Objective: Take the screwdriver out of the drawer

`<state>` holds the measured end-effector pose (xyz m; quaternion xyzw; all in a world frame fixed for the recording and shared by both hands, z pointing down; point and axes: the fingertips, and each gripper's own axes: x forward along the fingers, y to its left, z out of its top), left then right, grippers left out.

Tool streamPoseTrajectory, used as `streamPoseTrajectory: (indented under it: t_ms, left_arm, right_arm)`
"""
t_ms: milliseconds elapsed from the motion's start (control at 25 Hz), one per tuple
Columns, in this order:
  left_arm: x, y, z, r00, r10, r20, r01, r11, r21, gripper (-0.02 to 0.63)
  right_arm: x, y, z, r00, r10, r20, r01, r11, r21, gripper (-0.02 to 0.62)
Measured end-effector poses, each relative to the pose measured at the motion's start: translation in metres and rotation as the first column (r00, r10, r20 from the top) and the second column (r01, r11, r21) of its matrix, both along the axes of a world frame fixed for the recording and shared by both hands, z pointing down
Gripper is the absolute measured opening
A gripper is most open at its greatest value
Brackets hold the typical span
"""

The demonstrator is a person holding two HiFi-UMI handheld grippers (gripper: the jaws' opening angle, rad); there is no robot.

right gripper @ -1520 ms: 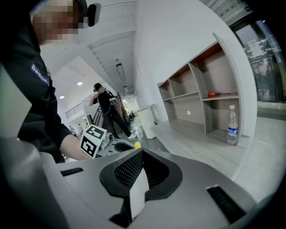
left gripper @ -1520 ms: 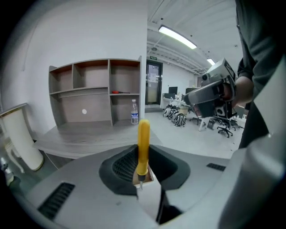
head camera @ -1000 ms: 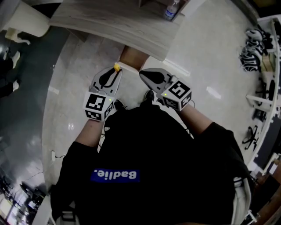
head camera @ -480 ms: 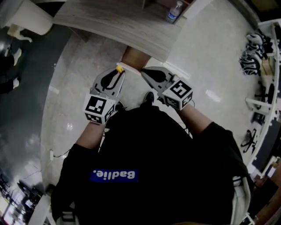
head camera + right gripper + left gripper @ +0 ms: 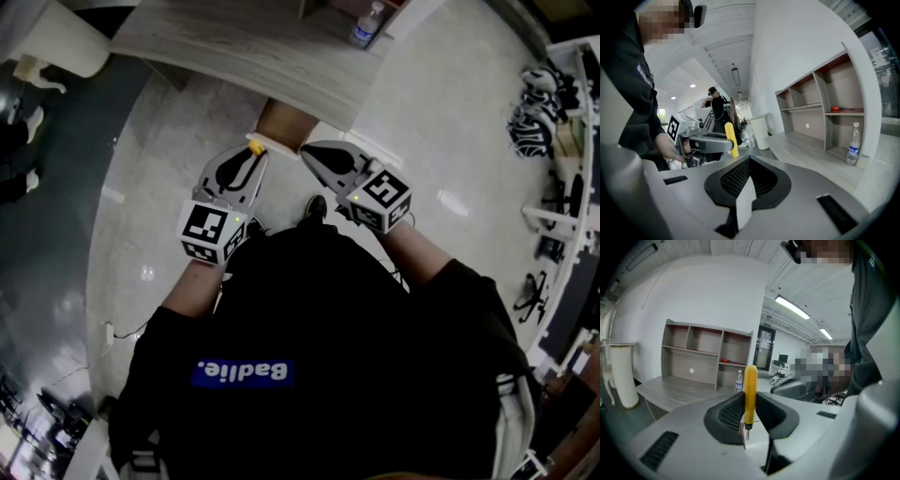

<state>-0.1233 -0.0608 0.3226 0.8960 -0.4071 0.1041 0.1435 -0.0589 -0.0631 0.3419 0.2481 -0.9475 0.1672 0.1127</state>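
A screwdriver is held upright in the left gripper, whose jaws are closed part-way onto its handle. The handle is a plain, smooth, yellow cylinder with a rounded top; it stands well above the black ribbed pads. Below the handle a short, thin metal shaft points downward and ends just under the pads. In the head view only the yellow tip of the handle is seen, at the front of the gripper, just in front of the pale front edge of a brown drawer that juts from under a grey wood-grain desk. The screwdriver is thus held in the air outside the drawer, touching nothing but the pads. The right gripper is held beside the left one, near it but apart; its jaws are brought together at the tips and nothing is gripped between them. Both grippers are carried low in front of a person in a black top, above a glossy pale floor. On the desk a clear water bottle is stood beside an open shelf unit, and an orange-handled tool is laid on one of its shelves.
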Motion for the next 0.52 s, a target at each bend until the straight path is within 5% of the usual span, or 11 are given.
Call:
streamPoseTrajectory:
  t_ms: [520]
  left_arm:
    - [0.0061, 0.0043, 0.0024, 1.000, 0.009, -0.004, -0.009, 1.000, -0.007, 0.072]
  right_arm:
    - [0.0010, 0.0055, 0.0012, 1.000, -0.003, 0.003, 0.003, 1.000, 0.001, 0.031]
